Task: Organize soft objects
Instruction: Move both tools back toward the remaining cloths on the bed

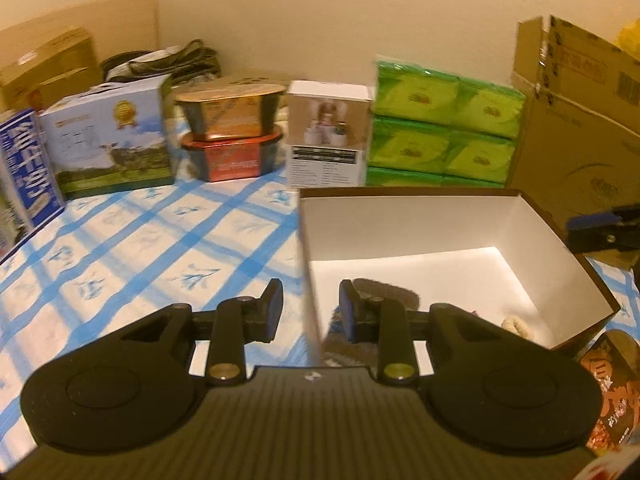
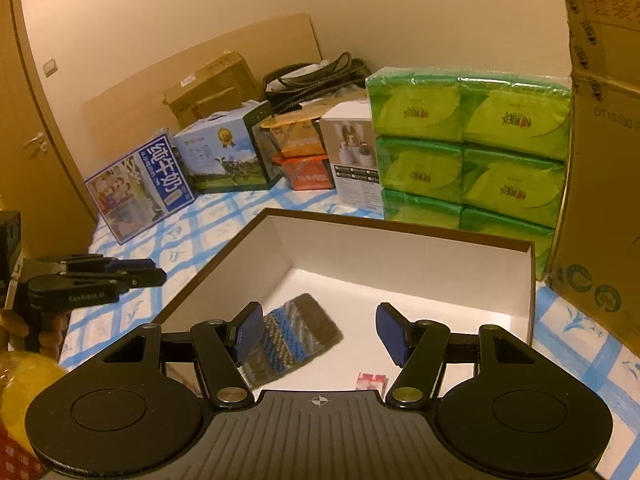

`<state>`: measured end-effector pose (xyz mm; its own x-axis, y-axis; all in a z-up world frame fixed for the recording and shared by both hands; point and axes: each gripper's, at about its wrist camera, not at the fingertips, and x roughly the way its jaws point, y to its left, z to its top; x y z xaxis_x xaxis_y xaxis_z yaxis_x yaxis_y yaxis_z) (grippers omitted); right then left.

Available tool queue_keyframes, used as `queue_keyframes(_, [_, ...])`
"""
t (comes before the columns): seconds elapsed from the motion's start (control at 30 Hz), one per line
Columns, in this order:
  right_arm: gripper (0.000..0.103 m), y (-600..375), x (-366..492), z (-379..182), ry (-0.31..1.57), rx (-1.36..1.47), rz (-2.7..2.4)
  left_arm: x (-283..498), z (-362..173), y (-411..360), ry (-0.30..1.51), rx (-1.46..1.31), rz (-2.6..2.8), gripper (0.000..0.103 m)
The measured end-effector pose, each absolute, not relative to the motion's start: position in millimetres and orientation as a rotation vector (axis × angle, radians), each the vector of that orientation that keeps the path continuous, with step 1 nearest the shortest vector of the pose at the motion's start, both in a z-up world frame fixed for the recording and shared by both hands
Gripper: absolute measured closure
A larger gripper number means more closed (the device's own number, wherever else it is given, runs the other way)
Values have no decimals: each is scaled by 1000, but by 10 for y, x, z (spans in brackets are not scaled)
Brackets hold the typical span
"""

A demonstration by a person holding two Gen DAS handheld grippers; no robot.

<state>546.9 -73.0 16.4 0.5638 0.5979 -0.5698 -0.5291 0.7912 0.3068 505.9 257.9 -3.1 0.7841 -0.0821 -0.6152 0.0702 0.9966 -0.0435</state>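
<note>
An open brown box with a white inside (image 1: 400, 224) (image 2: 400, 248) sits on the blue checked cloth. A knitted grey, blue and brown cloth (image 2: 296, 332) lies flat on its floor, partly seen in the left wrist view (image 1: 384, 292). A small cream soft item (image 1: 516, 326) lies at the box's near right, and a small pink-red packet (image 2: 372, 382) near the front. My left gripper (image 1: 310, 312) is open and straddles the box's left wall. My right gripper (image 2: 318, 330) is open and empty above the box, the knitted cloth beside its left finger. The left gripper also shows in the right wrist view (image 2: 140, 274).
Green tissue packs (image 1: 444, 132) (image 2: 468, 140), a white carton (image 1: 328, 136), stacked tins (image 1: 232, 136) and milk cartons (image 1: 108, 140) (image 2: 140, 188) line the back. A large cardboard box (image 1: 580, 120) (image 2: 600, 160) stands at the right. A printed packet (image 1: 612, 388) lies near the box's corner.
</note>
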Motion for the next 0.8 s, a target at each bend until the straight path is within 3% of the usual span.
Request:
queue_keyframes(0.43, [40,-1230,4653,413,664,166,676,3961,214,3080,653,-117,91,76])
queue_keyframes(0.8, [40,-1595,3795,475,649,195,687,2995,284,2880,661,-105,125,74])
